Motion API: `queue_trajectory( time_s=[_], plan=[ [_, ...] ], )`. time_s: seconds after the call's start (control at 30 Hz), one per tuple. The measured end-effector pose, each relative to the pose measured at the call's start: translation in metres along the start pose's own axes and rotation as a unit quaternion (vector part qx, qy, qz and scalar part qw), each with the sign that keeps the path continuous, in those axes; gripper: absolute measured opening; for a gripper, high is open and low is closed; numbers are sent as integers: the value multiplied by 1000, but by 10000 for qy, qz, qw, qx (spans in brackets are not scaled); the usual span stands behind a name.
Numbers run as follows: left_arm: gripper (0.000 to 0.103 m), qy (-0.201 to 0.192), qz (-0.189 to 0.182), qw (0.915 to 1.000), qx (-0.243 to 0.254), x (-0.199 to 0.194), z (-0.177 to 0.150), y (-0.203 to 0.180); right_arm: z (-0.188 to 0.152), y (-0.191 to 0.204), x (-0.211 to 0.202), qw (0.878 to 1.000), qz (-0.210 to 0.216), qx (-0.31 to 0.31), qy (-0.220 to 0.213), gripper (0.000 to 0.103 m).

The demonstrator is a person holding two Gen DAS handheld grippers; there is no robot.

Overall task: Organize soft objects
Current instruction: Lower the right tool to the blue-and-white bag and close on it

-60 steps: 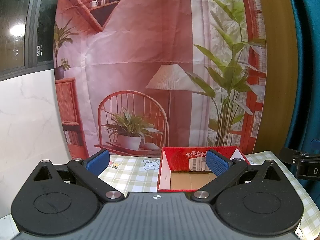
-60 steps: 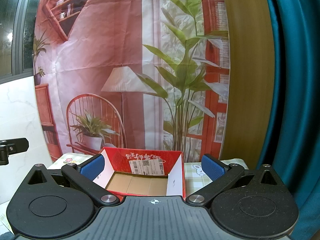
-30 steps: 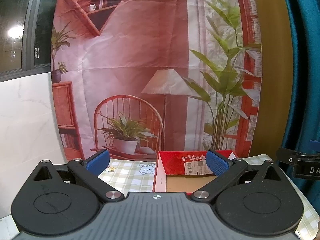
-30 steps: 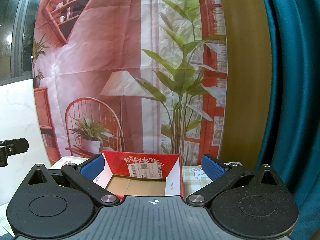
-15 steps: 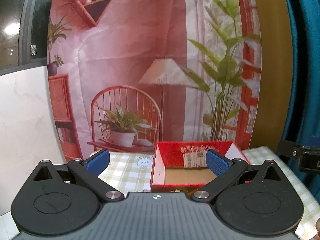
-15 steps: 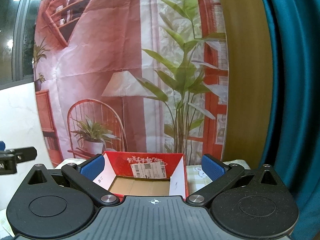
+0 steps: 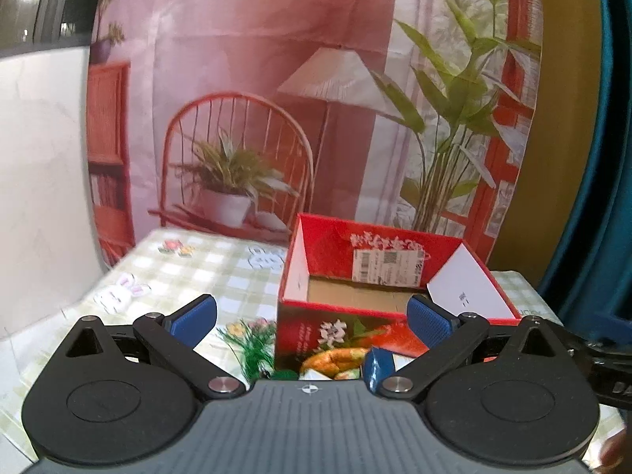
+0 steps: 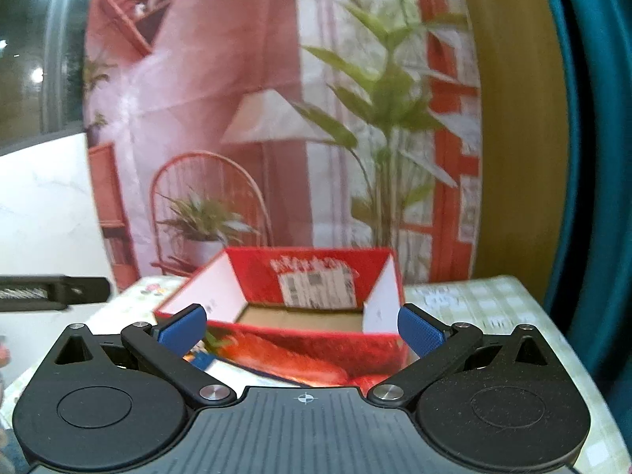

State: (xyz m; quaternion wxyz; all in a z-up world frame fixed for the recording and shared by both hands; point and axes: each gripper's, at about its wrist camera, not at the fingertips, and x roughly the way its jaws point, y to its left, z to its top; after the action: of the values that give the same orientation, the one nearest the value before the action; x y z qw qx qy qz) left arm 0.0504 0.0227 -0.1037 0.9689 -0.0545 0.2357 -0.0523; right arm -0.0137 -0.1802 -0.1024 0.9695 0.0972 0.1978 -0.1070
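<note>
The left gripper (image 7: 310, 318) stands with its blue pads (image 7: 191, 316) spread wide and nothing between them; the right gripper (image 8: 302, 330) is likewise spread and empty. Straight ahead of both, at twelve o'clock, sits the red cardboard box (image 7: 379, 272), its flaps up and its brown floor bare (no soft object has gone in yet, as far as either view shows).

Just below the left gripper's span, at about five o'clock from its centre and close against the box's near wall, a small blue object (image 7: 378, 361) peeks over the gripper body, with something green (image 7: 284, 374) at about six o'clock. Both are largely hidden and I cannot tell what they are; they may be the soft things to be sorted. In the right wrist view, a blue-edged flat item (image 8: 199, 359) lies at about eight o'clock on the checked tablecloth (image 8: 489, 308), also mostly hidden.

The step in hand looks like reaching down for a first pickup. To do it well, I would tip the left gripper further down until the target is fully in view, centre it between the pads, and close gently, since soft goods slip or bunch. Approaching from the side away from the box wall should keep a finger from catching the cardboard and shoving the box.
</note>
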Motion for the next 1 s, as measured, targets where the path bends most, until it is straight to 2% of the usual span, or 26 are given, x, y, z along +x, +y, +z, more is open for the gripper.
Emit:
queue_trajectory(
  time_s=[0.13,0.2,0.33,0.47,0.57,0.7,0.77,0.83,0.9,1.0],
  plan=[
    [103,121,267,9993,247,11,-7,0,-18,-13,13,9991,-126,380,126,103],
    [103,282,214,9990,277,19,-10,1,-26,-20,18,9979,-225,560,217,103],
    [103,642,137,9975,252,32,-19,2,-39,-23,29,9970,-409,492,443,103],
    [103,715,126,9964,435,40,-29,-2,-49,-23,37,9954,-134,503,808,103],
    [99,910,74,9939,614,47,-38,-7,-56,-14,43,9925,-101,370,1164,103],
    [86,1192,-166,9903,691,56,-48,-11,-65,-3,46,9891,136,252,1444,101],
    [78,1285,-322,9883,749,58,-53,-13,-70,0,48,9872,206,197,1571,94],
    [64,1356,-508,9862,804,60,-57,-15,-74,0,52,9845,344,240,1704,83],
    [57,1435,-679,9840,813,61,-60,-14,-76,-1,55,9818,469,311,1815,79],
    [56,1555,-962,9810,657,66,-65,-12,-79,0,57,9789,659,323,1906,68]
  ],
)
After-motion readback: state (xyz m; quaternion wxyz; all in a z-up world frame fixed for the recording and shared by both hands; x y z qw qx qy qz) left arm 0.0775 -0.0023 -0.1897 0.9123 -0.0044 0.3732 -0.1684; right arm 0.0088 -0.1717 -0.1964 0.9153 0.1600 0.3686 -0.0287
